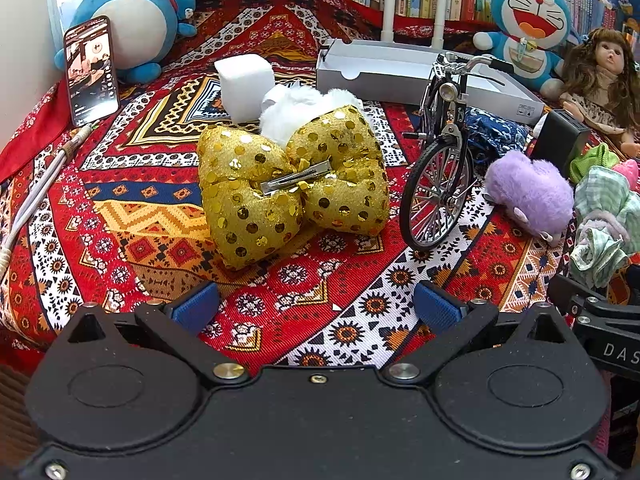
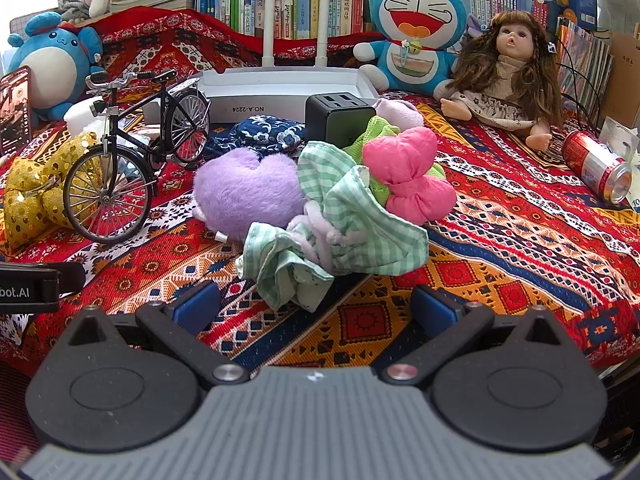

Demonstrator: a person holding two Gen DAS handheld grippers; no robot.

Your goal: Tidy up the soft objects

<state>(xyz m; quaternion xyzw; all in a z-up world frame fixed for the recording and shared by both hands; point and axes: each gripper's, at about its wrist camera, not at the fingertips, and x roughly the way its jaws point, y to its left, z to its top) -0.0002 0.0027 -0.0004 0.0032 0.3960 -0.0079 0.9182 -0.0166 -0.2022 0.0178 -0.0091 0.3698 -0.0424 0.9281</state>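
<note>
**Both grippers spread above the patterned cloth, soft things ahead**

While the left gripper hangs with its blue-padded fingers spread wide and nothing between them, the right gripper is spread the same way, also holding nothing. Both sit over the near edge of the surface, which is covered by a red patterned cloth.

Just ahead of the right gripper lies a crumpled green checked cloth, touching a purple plush heart on its left and a pink padded bow behind it. Ahead of the left gripper, toward the middle of the surface, lies a gold sequin bow with a metal clip on top; white fluff and a white foam block lie behind it. A model bicycle stands upright between the gold bow and the purple heart.

Farther back sit a black cube, a white box and a phone propped near the left edge. Along the far edge rest a blue round plush, a Doraemon plush and a doll; a red can lies by the right edge.
</note>
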